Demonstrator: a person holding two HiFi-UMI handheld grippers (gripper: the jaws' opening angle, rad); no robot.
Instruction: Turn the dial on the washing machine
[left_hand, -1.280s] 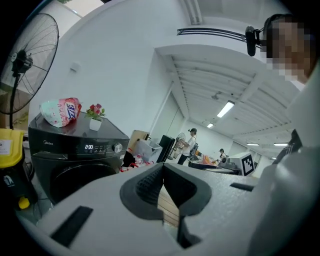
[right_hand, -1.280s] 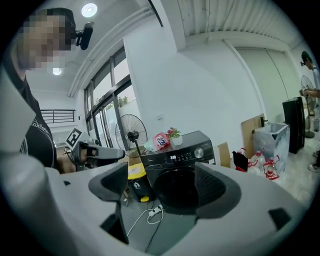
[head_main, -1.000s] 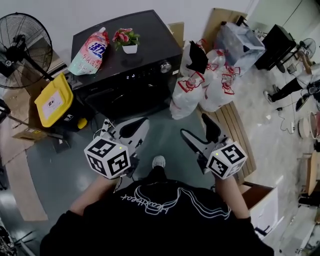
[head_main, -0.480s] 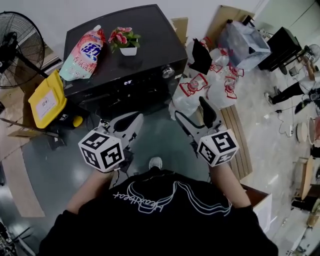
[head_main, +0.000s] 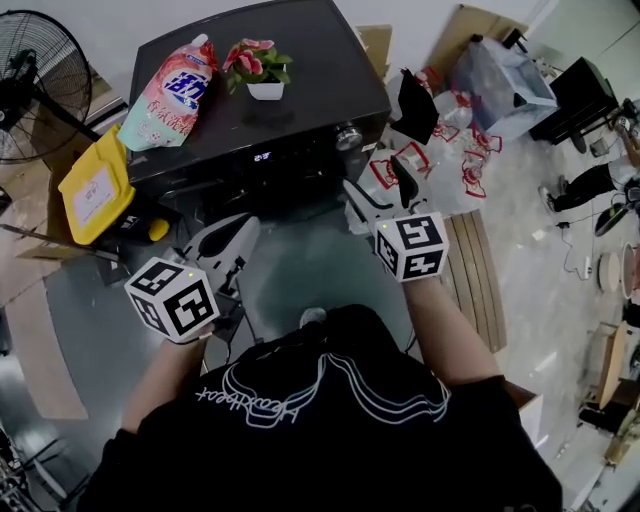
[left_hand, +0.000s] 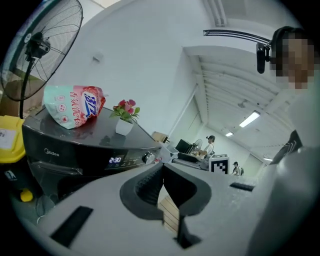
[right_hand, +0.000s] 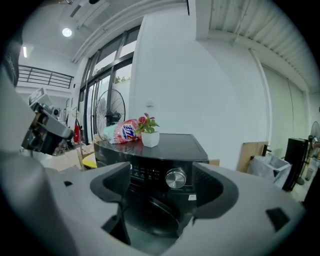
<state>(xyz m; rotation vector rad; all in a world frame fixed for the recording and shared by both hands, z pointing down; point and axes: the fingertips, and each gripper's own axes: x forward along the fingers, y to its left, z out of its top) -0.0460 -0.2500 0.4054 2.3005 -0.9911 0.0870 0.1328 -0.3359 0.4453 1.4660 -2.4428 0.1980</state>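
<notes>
The black washing machine (head_main: 300, 70) stands ahead, its silver dial (head_main: 348, 137) at the right end of the front panel. My right gripper (head_main: 375, 180) is open just short of the dial, a little below it. In the right gripper view the dial (right_hand: 175, 178) shows in the gap of the right gripper (right_hand: 161, 184), still some way ahead. Its jaws have just been closing a little, with nothing between them. My left gripper (head_main: 236, 226) hangs lower left, in front of the door. Its jaws are shut and empty, the left gripper (left_hand: 162, 168) pointing past the dial (left_hand: 147, 157).
On the machine's lid lie a detergent pouch (head_main: 170, 95) and a small potted flower (head_main: 262, 68). A yellow container (head_main: 95, 187) and a standing fan (head_main: 35, 85) are at its left. White plastic bags (head_main: 440, 165) and a wooden pallet (head_main: 475, 270) stand at its right.
The right gripper has moved up the picture toward the dial, rolling a little. The left gripper has slid left and slightly forward, still shut.
</notes>
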